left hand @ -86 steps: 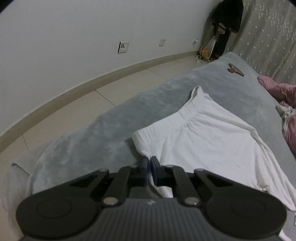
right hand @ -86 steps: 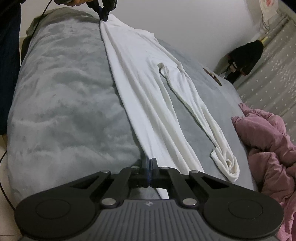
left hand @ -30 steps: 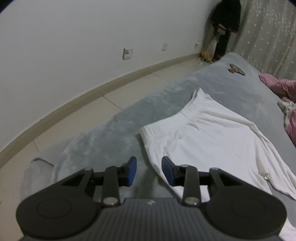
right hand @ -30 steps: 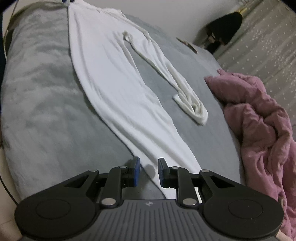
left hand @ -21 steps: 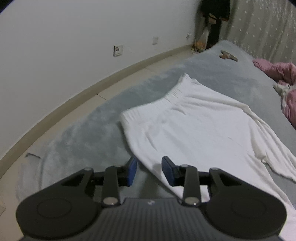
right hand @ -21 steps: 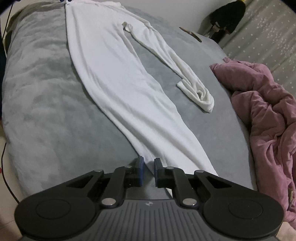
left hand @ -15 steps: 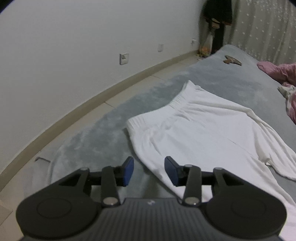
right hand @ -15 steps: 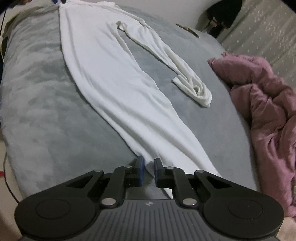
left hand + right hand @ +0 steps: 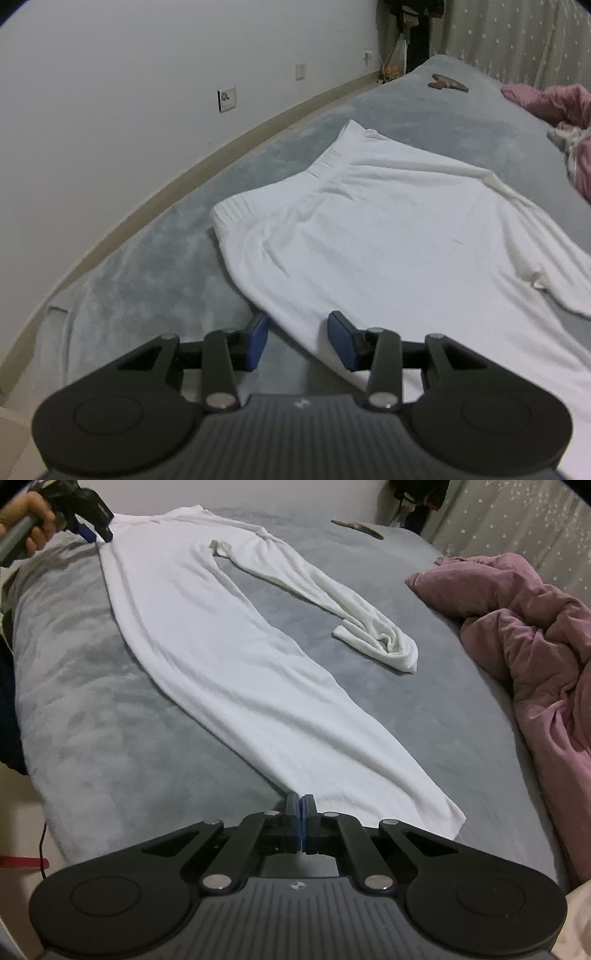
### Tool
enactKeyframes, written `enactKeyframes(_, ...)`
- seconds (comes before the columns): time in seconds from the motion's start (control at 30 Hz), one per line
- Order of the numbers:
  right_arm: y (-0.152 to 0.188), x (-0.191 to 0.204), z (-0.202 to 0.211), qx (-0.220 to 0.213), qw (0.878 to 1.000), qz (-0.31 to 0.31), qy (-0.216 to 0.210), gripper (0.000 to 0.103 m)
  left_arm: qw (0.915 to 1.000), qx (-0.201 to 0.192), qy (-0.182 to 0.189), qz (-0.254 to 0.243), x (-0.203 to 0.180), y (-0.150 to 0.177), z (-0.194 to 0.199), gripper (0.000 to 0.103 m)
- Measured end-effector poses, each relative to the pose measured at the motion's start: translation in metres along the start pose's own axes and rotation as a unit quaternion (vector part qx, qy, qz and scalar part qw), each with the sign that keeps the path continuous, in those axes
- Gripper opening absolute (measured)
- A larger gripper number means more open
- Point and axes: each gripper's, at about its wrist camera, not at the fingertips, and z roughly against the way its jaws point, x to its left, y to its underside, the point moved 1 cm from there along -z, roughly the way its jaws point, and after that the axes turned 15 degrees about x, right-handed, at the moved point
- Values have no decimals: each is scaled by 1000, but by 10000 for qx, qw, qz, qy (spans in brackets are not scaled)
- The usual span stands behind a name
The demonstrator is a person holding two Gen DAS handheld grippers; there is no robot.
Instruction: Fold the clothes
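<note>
The right gripper [image 9: 299, 805], apart half a second ago, is now closed on the near corner of the white garment [image 9: 207, 635], which lies long on the grey bed [image 9: 92, 709]. The left gripper [image 9: 298, 338] stays wide over the garment's other end. A fold probably comes next.

One white garment [image 9: 236, 657], two claws [image 9: 300, 805], one pink quilt [image 9: 535, 635]
</note>
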Motion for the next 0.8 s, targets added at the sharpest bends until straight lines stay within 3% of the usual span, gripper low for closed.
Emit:
enactKeyframes(0.37, 18, -10, 26, -328, 9981, -389, -343, 3, 10000, 67, -43, -4, 1, 0, -2, 38)
enactKeyframes(0.57, 12, 5, -2, 388, 9992, -35, -43, 3, 9999, 42, -113, -77, -2, 1, -1, 38)
enactKeyframes(0.8, 17, -13, 14, 10, 9974, -542, -485, 5, 9998, -123, 125, 71, 8, -2, 15, 39)
